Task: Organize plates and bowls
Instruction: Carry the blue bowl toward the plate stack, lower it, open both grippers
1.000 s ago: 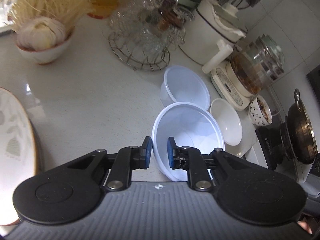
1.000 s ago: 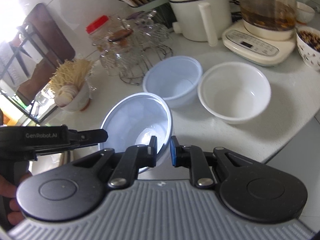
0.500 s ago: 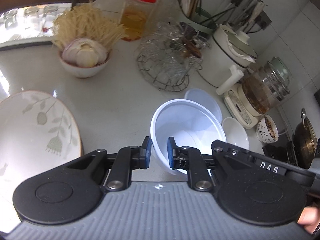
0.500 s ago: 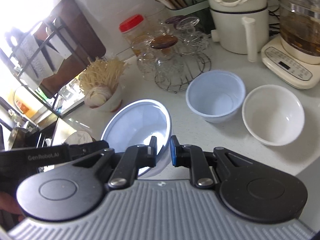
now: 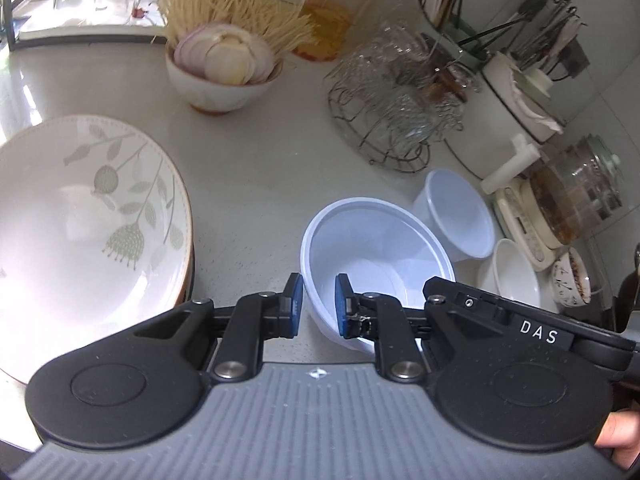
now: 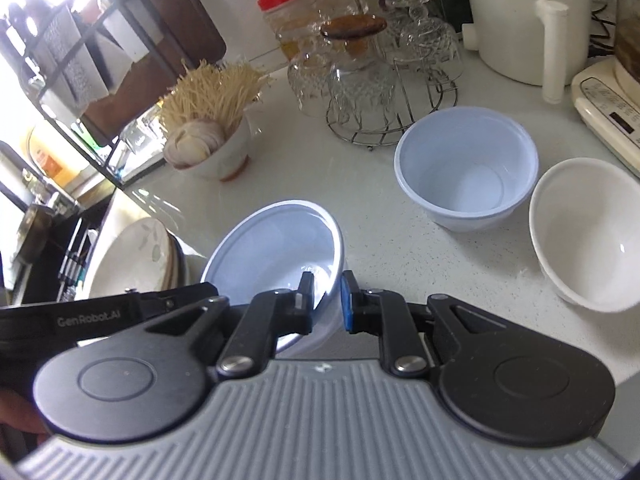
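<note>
Both claws, left [image 5: 317, 300] and right [image 6: 325, 300], clamp one pale-blue bowl [image 5: 376, 248] over a cluttered white speckled counter [image 5: 260, 168]

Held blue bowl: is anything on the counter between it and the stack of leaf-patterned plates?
Nothing visible. Both tools, left and right, are shut on the rim of the blue bowl. The counter between it and the leaf-patterned plates is bare; the onion bowl sits farther back, off that line.

Leaf-patterned plate [image 5: 80, 216]: cut off by the left edge.
White bowl [image 6: 592, 236]: right side cut off.
Held bowl's [image 6: 276, 248] base: hidden behind the tool bodies.
</note>
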Demonstrator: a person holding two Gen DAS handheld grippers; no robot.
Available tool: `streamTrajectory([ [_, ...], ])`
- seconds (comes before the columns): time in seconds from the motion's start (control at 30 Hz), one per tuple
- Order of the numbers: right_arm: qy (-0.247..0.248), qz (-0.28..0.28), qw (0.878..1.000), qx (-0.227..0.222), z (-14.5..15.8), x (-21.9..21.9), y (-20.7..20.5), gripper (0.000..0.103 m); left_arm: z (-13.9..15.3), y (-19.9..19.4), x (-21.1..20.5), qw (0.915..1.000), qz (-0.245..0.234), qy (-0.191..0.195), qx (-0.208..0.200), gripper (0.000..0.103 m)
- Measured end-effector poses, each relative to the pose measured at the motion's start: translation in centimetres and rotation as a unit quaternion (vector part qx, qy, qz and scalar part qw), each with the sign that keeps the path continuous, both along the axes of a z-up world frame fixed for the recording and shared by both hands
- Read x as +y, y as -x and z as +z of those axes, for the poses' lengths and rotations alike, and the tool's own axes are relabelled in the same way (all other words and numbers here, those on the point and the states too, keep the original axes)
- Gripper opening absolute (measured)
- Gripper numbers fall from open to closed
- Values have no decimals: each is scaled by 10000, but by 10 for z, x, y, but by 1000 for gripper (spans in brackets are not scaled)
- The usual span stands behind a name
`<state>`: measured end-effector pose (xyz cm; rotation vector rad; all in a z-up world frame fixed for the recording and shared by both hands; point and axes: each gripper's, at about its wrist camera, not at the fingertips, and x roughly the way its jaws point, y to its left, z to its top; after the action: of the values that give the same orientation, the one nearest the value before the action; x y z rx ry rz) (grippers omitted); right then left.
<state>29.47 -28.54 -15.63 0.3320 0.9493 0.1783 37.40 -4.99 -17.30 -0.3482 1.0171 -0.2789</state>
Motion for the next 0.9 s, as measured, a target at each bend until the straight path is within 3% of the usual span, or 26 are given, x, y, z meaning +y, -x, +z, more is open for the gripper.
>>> streamTrajectory([
  [0.43,27,191,9998,-19,-22,3,-11,18,-18,-8,-6,9996,-24,-276,67,20],
  [0.7,17,211,9998,10,-19,0,-12,20,-17,-6,-14,9991,-74,-360,193,24],
  [0.77,-13,196,9998,23,-17,-1,-12,29,-14,-4,-15,9990,-80,-400,183,32],
  [0.8,-33,188,9998,-2,-16,-1,-11,40,-13,-3,-16,9989,-78,-426,170,38],
  [0.9,-65,163,9998,-31,-11,-3,-8,47,-7,-1,-16,9988,-28,-465,151,41],
])
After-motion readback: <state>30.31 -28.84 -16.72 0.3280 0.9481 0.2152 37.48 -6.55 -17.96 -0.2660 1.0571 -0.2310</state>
